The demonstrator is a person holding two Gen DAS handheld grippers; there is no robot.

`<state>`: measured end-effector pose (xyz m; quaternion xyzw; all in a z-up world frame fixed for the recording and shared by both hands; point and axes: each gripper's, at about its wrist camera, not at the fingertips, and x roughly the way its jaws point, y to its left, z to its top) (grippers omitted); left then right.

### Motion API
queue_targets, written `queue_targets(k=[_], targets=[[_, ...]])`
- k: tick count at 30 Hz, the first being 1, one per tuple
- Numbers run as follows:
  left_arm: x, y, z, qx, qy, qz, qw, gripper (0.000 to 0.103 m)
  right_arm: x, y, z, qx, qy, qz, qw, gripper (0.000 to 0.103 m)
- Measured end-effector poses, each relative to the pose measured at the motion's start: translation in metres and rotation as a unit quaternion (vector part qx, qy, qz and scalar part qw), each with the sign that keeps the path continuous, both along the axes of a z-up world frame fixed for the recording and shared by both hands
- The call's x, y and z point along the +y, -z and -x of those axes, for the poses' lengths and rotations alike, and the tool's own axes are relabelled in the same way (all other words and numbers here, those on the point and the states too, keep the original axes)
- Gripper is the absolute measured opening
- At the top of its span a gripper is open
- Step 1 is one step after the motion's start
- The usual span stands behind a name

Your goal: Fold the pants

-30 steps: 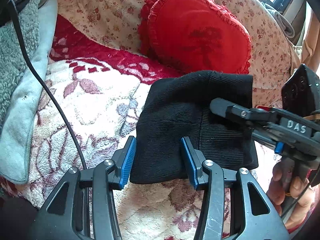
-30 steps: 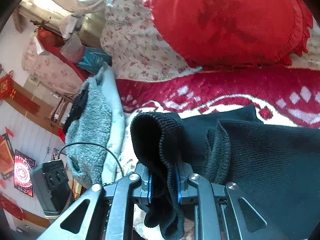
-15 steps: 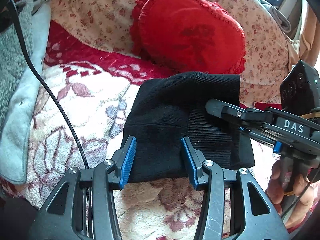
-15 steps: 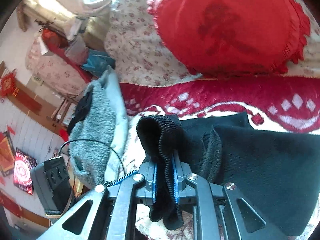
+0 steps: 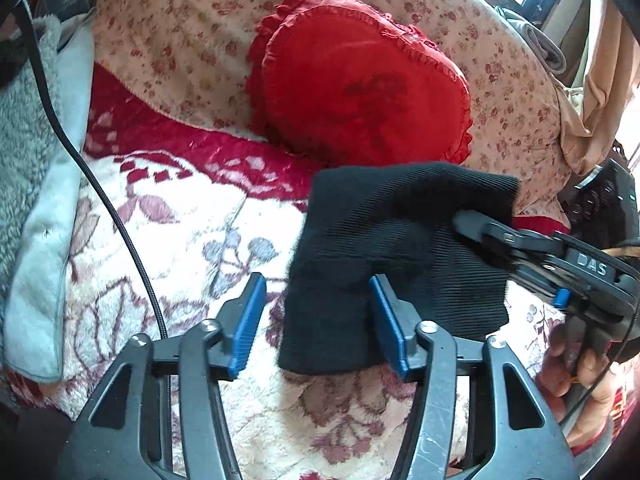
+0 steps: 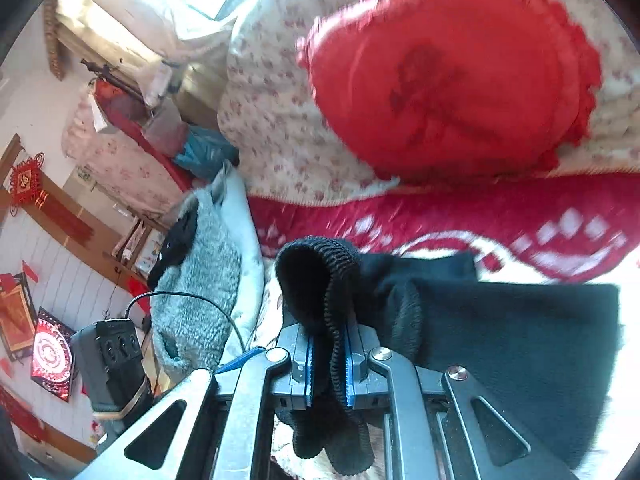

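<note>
The black knit pants lie folded into a thick block on the floral blanket. My left gripper is open and empty, its blue pads on either side of the pants' near left corner. My right gripper is shut on a bunched ribbed edge of the pants, which stands up between the pads. In the left wrist view the right gripper comes in from the right over the pants' right side.
A red heart-shaped cushion leans on the floral backrest behind the pants. A grey fleece garment lies at the left edge. A black cable runs across the blanket to the left gripper.
The pants have shifted rightward in the left wrist view, so the left gripper now sits at their left corner. The right gripper stays shut on the ribbed edge.
</note>
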<state>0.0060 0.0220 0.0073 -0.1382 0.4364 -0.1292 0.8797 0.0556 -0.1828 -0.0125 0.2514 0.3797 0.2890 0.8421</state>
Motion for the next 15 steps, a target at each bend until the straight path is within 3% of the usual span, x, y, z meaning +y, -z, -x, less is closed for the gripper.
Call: queue_targets(k=[5,11,15], targets=[[-0.02,0.003,-0.008,0.003,0.017,-0.012,0.9998,0.054,-0.051,-0.005,0.017,0.0,0.058,0.034,0.998,0.01],[-0.06,0.022,-0.022,0.016,0.05,-0.048,0.9974,0.054,-0.097,0.022,0.02,0.042,0.106,0.052,0.992,0.01],[-0.077,0.039,-0.032,0.03,0.049,-0.084,0.9948,0.054,-0.108,0.043,0.01,0.067,0.146,0.126,0.979,0.007]])
